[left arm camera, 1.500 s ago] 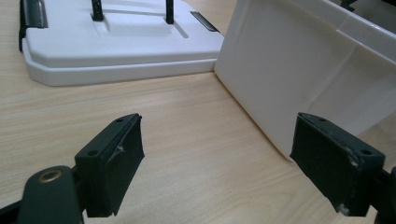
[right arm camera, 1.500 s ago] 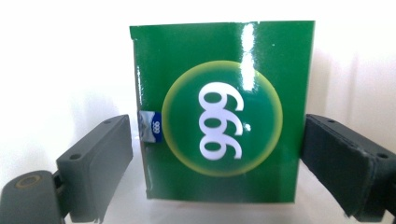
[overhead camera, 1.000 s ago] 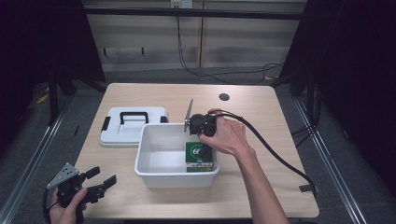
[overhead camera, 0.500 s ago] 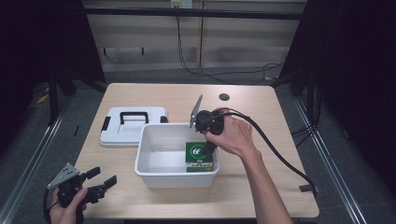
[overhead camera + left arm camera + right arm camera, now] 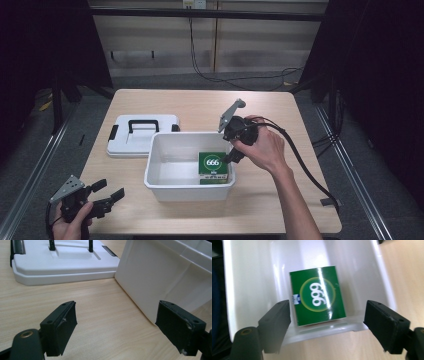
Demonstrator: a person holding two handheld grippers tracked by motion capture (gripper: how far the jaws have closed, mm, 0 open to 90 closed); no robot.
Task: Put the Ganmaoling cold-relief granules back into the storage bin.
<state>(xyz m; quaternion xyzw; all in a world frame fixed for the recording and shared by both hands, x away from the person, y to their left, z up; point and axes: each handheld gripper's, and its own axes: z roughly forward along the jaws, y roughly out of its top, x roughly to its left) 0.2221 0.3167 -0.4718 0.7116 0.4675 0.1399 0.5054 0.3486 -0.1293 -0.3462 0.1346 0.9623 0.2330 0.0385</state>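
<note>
- Nearest the person, the left gripper [image 5: 102, 196] hangs off the front-left corner of the table [image 5: 150, 220], jaws spread wide with nothing between them; its own view looks across bare wood toward the tub's outer wall and the lid beyond
- Next comes the white tub [image 5: 172, 181], open-topped, standing mid-table; its walls look smooth and glossy, so anything sliding against them would slip easily
- Inside it, at the front-right corner, lies the green box [image 5: 317, 295] marked 999, flat on the tub floor with its printed face up and one edge close to the near wall
- The right gripper [image 5: 233, 157] is poised above that box at the tub's right rim, jaws apart and empty, one on each side of the box in its own view, not touching it
- The box looks like a light, stiff carton with a shiny skin: likely easy to lift but prone to slide or dent if pinched hard; the two opposite side edges seem the best hold, since the near wall crowds the other approach
- Farthest back, the white lid [image 5: 142, 135] with its black handle lies flat, just beside the tub's rear-left corner
</note>
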